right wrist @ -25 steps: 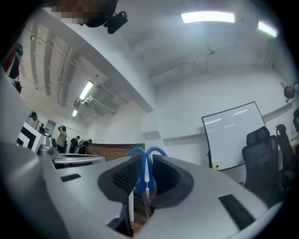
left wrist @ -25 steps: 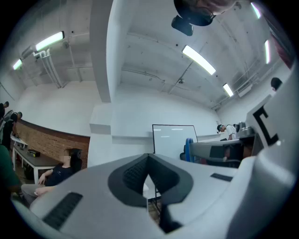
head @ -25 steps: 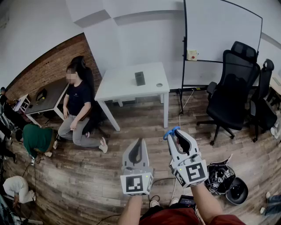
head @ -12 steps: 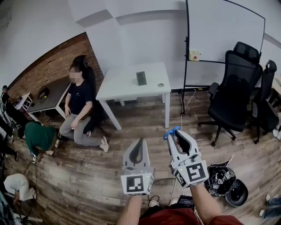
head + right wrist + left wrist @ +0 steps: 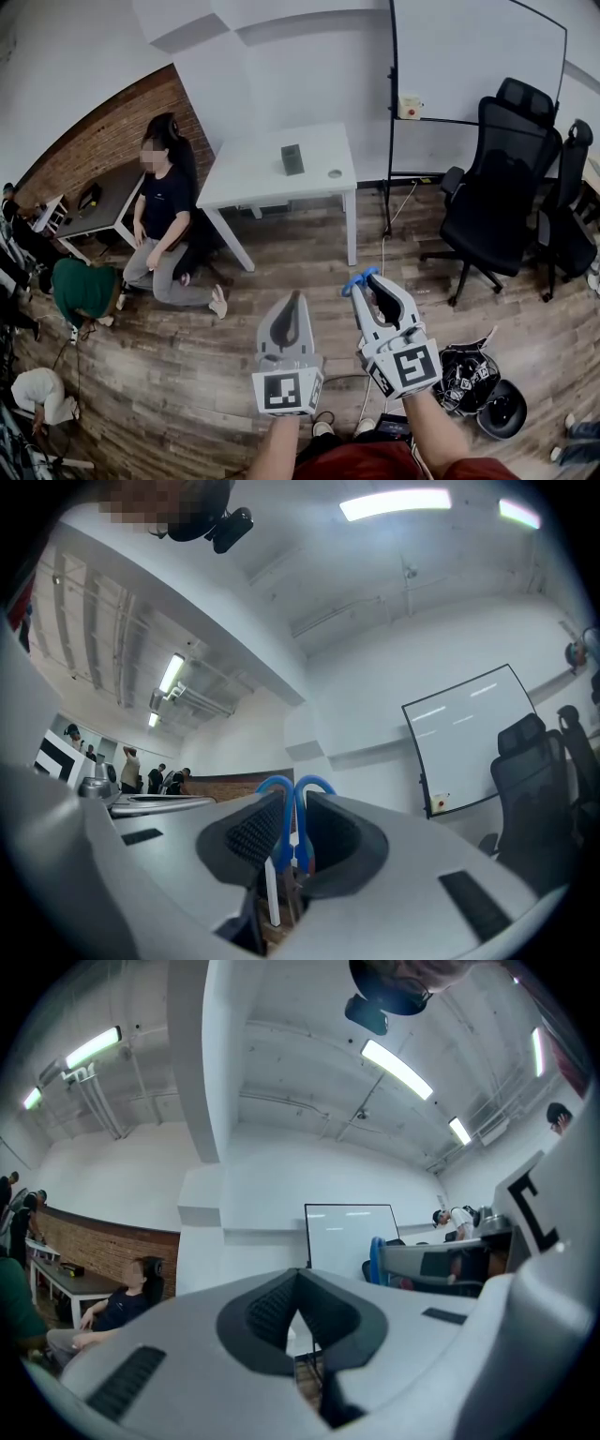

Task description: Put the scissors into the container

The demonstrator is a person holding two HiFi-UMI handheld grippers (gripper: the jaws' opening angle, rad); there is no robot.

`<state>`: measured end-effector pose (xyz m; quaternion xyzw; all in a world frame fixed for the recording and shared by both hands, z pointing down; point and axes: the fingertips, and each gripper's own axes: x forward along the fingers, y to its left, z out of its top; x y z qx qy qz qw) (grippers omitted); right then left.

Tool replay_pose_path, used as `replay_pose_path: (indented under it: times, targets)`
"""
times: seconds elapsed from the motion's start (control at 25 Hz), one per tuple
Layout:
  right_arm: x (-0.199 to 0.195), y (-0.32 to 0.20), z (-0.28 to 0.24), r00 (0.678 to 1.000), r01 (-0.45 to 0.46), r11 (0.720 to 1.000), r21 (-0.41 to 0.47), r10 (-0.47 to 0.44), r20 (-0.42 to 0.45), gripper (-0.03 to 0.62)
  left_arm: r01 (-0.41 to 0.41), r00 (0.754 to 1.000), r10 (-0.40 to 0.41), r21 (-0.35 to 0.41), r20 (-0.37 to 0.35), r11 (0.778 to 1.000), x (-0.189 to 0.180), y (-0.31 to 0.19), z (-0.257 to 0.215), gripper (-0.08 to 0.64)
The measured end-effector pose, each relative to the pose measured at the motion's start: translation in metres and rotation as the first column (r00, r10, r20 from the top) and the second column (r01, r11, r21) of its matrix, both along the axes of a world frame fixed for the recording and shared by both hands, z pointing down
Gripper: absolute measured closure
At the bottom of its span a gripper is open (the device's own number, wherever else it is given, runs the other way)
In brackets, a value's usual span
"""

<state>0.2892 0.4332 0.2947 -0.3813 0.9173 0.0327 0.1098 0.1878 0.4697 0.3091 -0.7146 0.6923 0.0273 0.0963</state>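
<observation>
Two grippers are raised in front of me, well short of the white table [image 5: 253, 178]. Farthest left, a person [image 5: 164, 206] sits by the brick wall [image 5: 103, 141], off the line I would take.

On the table stands a small dark upright box [image 5: 292, 159], which I take to be the container. It is well apart from both grippers, so the task is at the carrying stage.

My left gripper [image 5: 296, 302] has its jaws pressed together on nothing. I judge it is only along for the ride.

My right gripper [image 5: 372, 284] is clamped on the scissors [image 5: 360, 281]. The blue handle loops poke out past the tips and the blades run back toward my hand. With the handles leading, I expect the drop will need a tilt over the box.

Black office chairs [image 5: 497, 187] stand to the right, apart from my path.
</observation>
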Motion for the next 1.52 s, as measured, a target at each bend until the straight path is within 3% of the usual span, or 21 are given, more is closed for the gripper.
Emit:
replay_pose_path:
  times: [0.28, 0.6, 1.08, 1.52]
  targets:
    - [0.018, -0.022, 0.019, 1.000, 0.027, 0.999, -0.046, -0.028, -0.012, 0.511, 0.039, 0.999, -0.039, -0.028, -0.032, 0.999, 0.017, -0.016, 0.018, 0.558]
    - [0.010, -0.046, 0.024, 0.999, 0.014, 1.000, -0.026, -0.015, -0.040, 0.511, 0.034, 0.999, -0.034, -0.032, -0.021, 0.999, 0.012, -0.045, 0.025, 0.558]
    - [-0.091, -0.103, 0.031, 0.995, 0.045, 0.999, -0.024, -0.047, -0.089, 0.511, 0.068, 0.995, -0.070, -0.035, -0.066, 0.997, -0.087, -0.098, 0.029, 0.558]
    - [-0.196, -0.173, 0.019, 0.994, -0.001, 1.000, -0.024, -0.001, -0.107, 0.511, 0.018, 0.997, -0.019, -0.013, -0.078, 1.000, -0.195, -0.169, 0.013, 0.558]
